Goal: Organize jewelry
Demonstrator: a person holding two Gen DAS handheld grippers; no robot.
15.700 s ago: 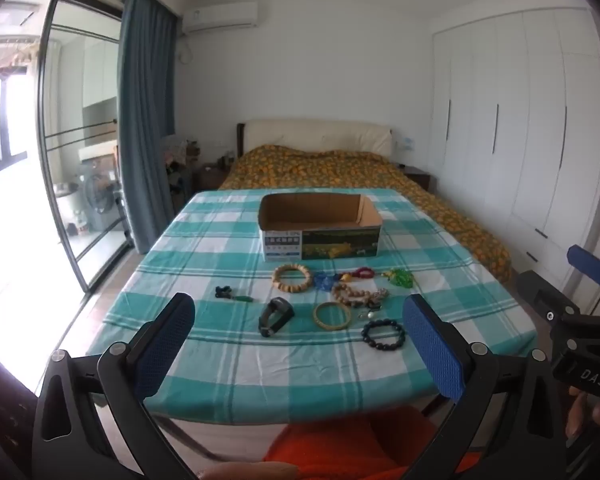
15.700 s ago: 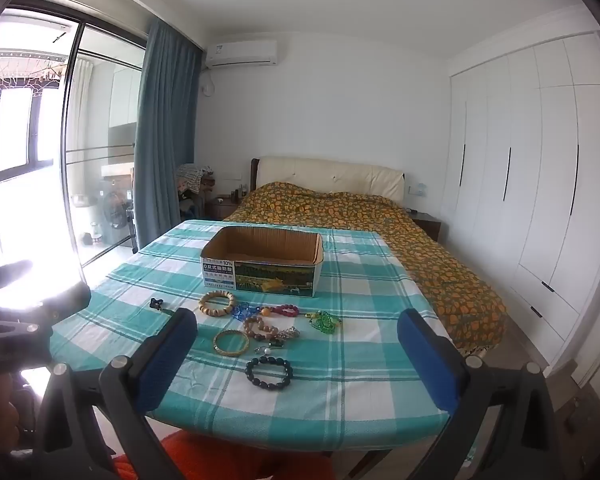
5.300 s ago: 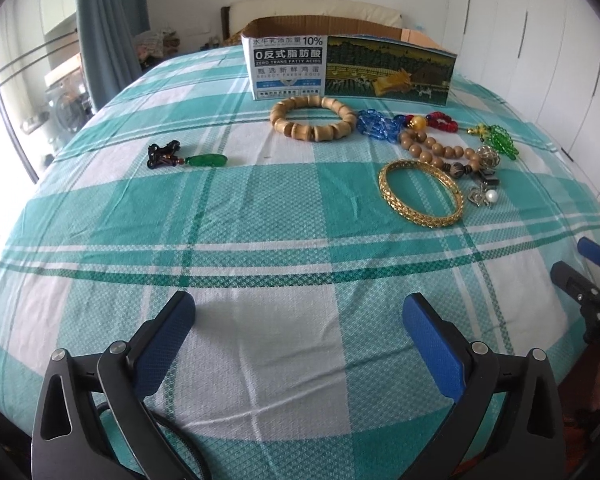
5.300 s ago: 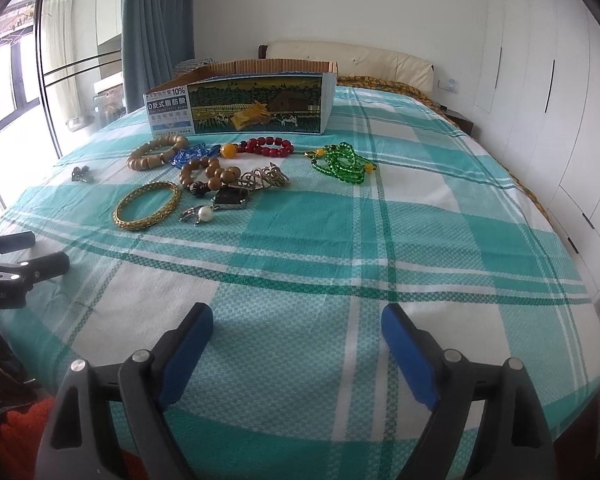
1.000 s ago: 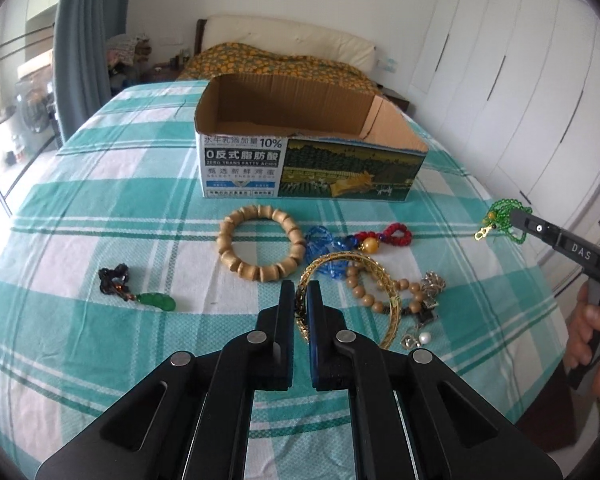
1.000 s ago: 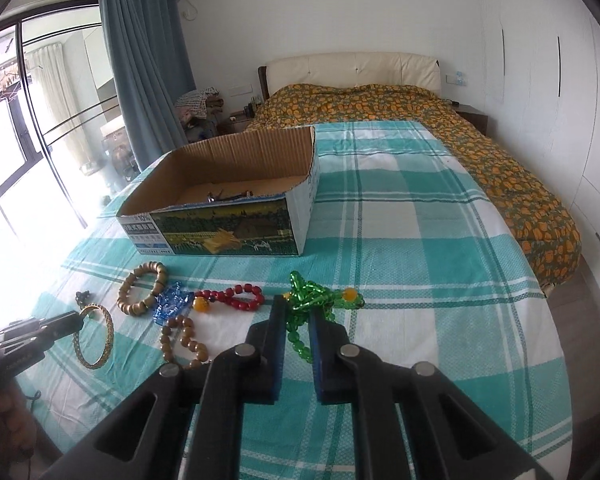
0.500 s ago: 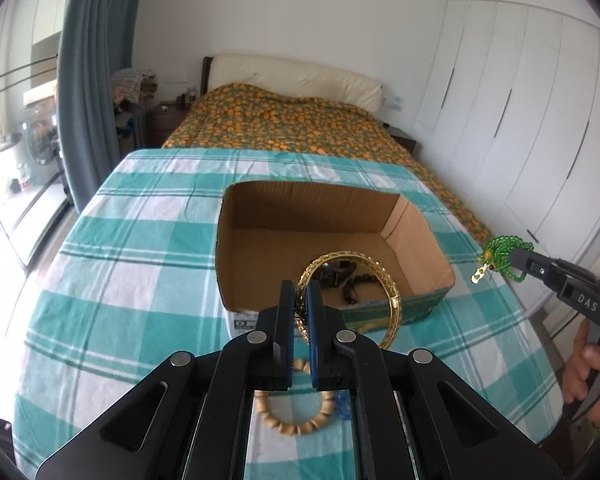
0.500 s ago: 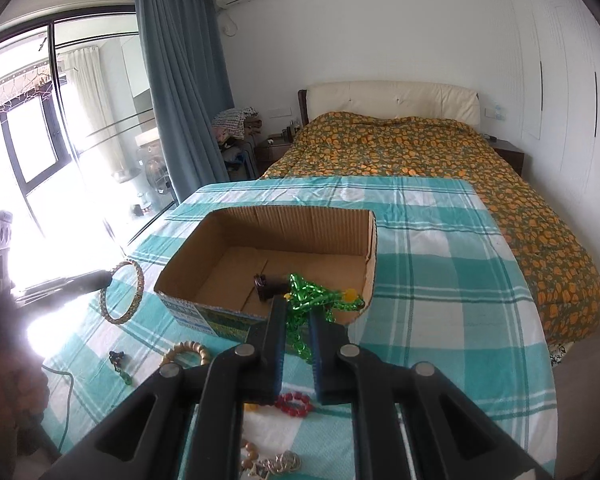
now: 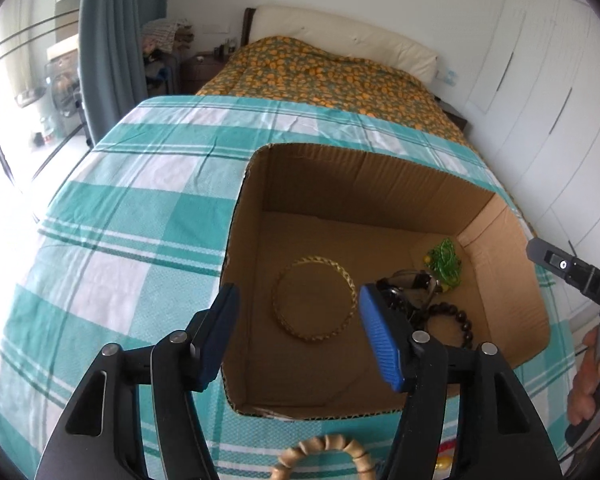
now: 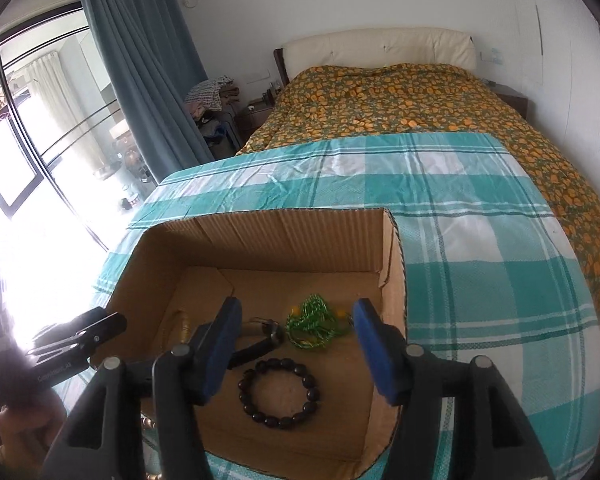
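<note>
An open cardboard box point(image 9: 380, 176) point(image 10: 260, 236) stands on the checked tablecloth. My left gripper point(image 9: 298, 312) hovers over its near left part, jaws opening, nothing between them. Below it the gold bangle point(image 9: 314, 298) lies flat on the box floor. My right gripper point(image 10: 296, 338) hangs over the box's near right part, jaws opening and empty too. The green bead string point(image 10: 310, 322) point(image 9: 444, 258) rests on the floor by the right wall. A dark bead bracelet point(image 10: 280, 394) point(image 9: 450, 322) and a black clip-like piece point(image 10: 256, 340) lie beside it.
A wooden bead bracelet point(image 9: 324, 454) lies on the teal checked tablecloth point(image 9: 140, 216) just in front of the box, with a red and yellow piece point(image 9: 446, 450) to its right. A bed with an orange patterned cover point(image 10: 420, 100) stands beyond the table. Glass doors and a blue curtain point(image 10: 140, 60) fill the left.
Both grippers moved forward over the box and opened. The gold bangle dropped from the left one and the green bead string from the right one onto the box floor.
</note>
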